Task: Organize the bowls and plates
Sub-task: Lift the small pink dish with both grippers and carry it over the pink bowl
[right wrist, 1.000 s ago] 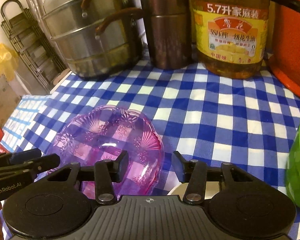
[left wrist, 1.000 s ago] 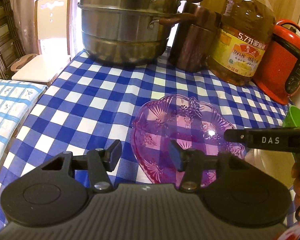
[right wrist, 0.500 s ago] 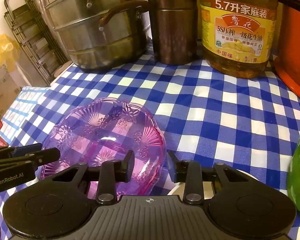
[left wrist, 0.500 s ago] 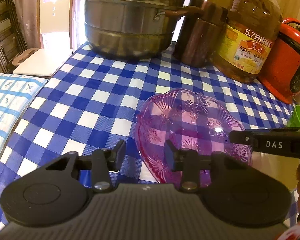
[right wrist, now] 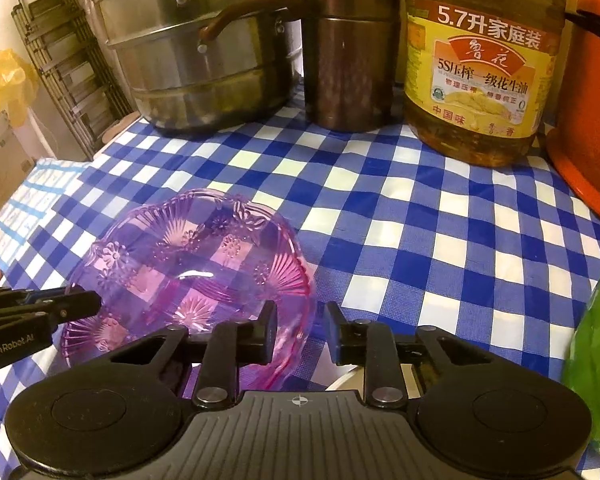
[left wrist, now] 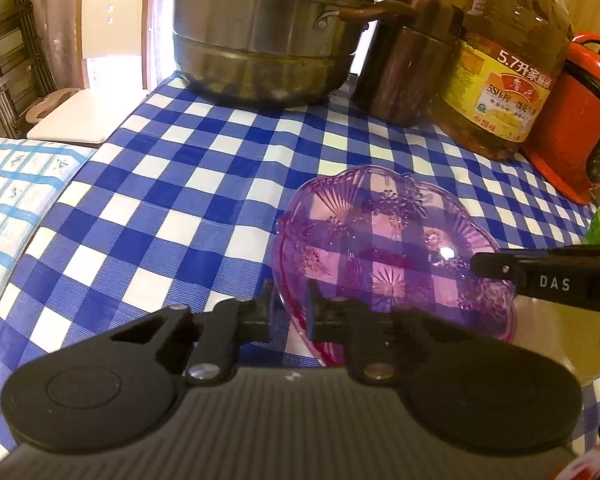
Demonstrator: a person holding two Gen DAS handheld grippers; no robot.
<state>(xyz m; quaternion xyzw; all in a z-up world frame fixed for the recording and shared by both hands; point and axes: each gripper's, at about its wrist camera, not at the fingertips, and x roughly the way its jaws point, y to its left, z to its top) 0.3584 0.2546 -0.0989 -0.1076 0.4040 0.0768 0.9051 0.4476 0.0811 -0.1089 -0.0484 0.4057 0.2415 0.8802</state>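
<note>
Left gripper [left wrist: 289, 308]: jaws narrowed since a second ago, straddling the near-left rim of the purple bowl [left wrist: 392, 252]; whether they pinch it, I cannot tell.
Right gripper [right wrist: 300, 330]: also narrower than before, its fingers either side of the bowl's right rim, a gap showing.
Purple bowl: one, on the checked tablecloth [left wrist: 172, 208].
Behind the bowl: one steamer pot [left wrist: 268, 36], one copper canister [left wrist: 404, 64], one oil bottle [left wrist: 508, 68].

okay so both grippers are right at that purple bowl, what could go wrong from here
The left hand-held gripper straddles only the thin edge of the purple bowl; the bowl could slip or tip. The right hand-held gripper brackets the opposite rim, so uneven pulls might twist it. A green bowl sits close by and could get bumped.
</note>
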